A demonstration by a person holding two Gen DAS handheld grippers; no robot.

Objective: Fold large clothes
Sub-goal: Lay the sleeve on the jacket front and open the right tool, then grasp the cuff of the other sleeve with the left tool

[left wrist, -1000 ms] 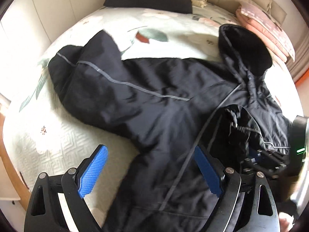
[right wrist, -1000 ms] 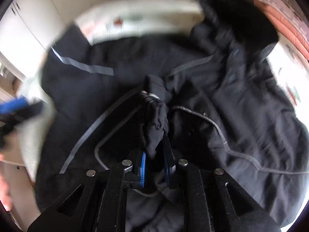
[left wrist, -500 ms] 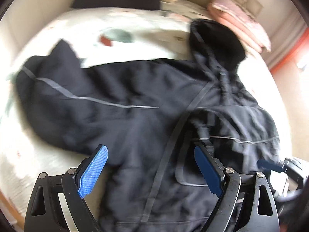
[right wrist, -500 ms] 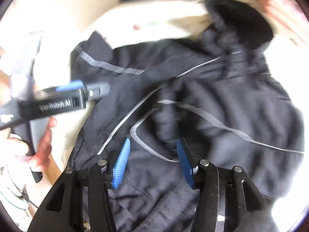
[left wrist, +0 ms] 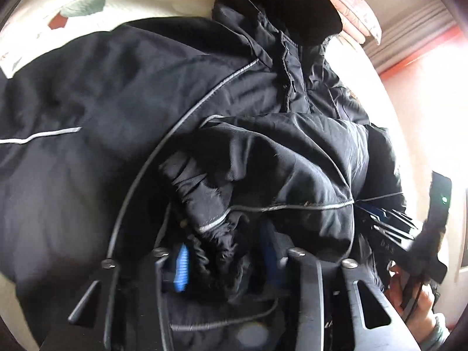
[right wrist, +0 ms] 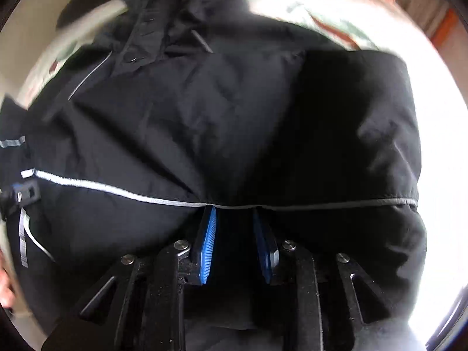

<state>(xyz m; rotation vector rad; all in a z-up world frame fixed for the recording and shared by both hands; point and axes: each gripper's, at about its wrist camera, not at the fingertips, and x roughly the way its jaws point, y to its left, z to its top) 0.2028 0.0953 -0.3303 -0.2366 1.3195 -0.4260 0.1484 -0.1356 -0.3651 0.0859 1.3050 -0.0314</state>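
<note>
A large black hooded jacket [left wrist: 122,93] with thin grey reflective piping lies spread on a bed. Its hood [left wrist: 286,3] points to the far side. One sleeve [left wrist: 263,172] is folded across the body, its gathered cuff toward me. My left gripper [left wrist: 225,254] is closed on that cuff, with the blue pads [left wrist: 182,266] pressed into the bunched fabric. In the right wrist view the jacket [right wrist: 222,122] fills the frame. My right gripper [right wrist: 234,228] is closed on a fold of jacket fabric just below a grey piping line [right wrist: 122,191].
A cream quilt with a leaf print [left wrist: 82,5] covers the bed. Folded pink bedding [left wrist: 359,17] lies at the far right by an orange wall edge [left wrist: 415,55]. The other hand and gripper handle [left wrist: 427,242] show at the right of the left wrist view.
Both grippers have moved in close to the jacket and closed. The left went from wide open to gripping the sleeve cuff. The right, open half a second ago, now pinches a fold.
</note>
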